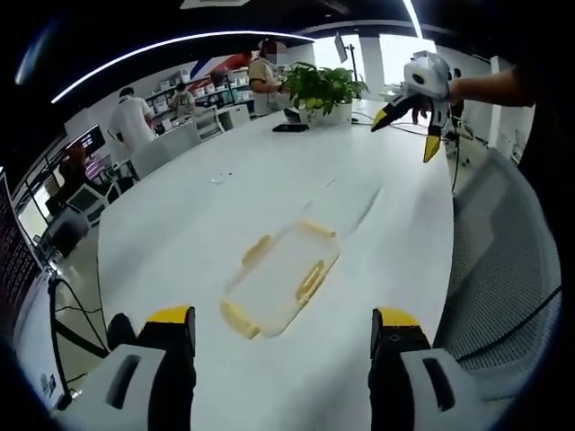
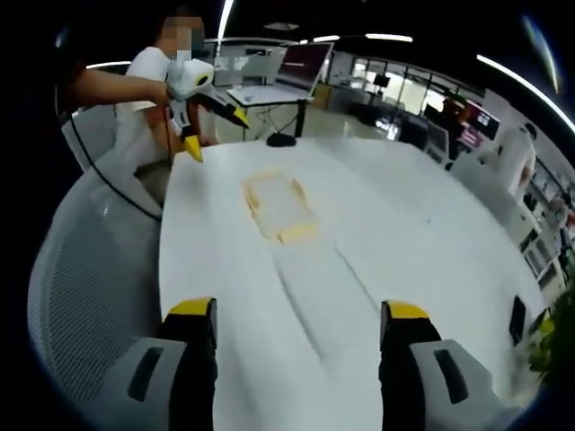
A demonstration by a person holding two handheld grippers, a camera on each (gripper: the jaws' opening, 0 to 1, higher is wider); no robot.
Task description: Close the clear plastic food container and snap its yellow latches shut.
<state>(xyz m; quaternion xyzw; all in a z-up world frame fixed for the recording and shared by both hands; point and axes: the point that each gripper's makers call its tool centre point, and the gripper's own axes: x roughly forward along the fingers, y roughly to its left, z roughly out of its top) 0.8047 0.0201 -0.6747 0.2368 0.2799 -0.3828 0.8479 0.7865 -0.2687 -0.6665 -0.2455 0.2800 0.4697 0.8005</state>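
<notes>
Spread and empty, my left tool point(image 1: 283, 328) hovers near the clear plastic food container with yellow latches point(image 1: 280, 277) on the white table point(image 1: 180, 233); my right tool point(image 2: 296, 323) is spread too. Container looks light, stiff, slippery: I'd press its latches.

white table point(image 1: 180, 242), clear container point(image 1: 281, 278), potted plant point(image 1: 323, 90)

Open-plan office. Long white tabletop point(image 1: 269, 189) with mesh office chairs point(image 1: 503, 269) alongside, potted plant point(image 1: 322, 90), monitors point(image 2: 304, 61) on desks, stocked shelving point(image 1: 202, 90) at the back, strip ceiling lights point(image 1: 180, 43), people point(image 1: 133, 121) standing around.
</notes>
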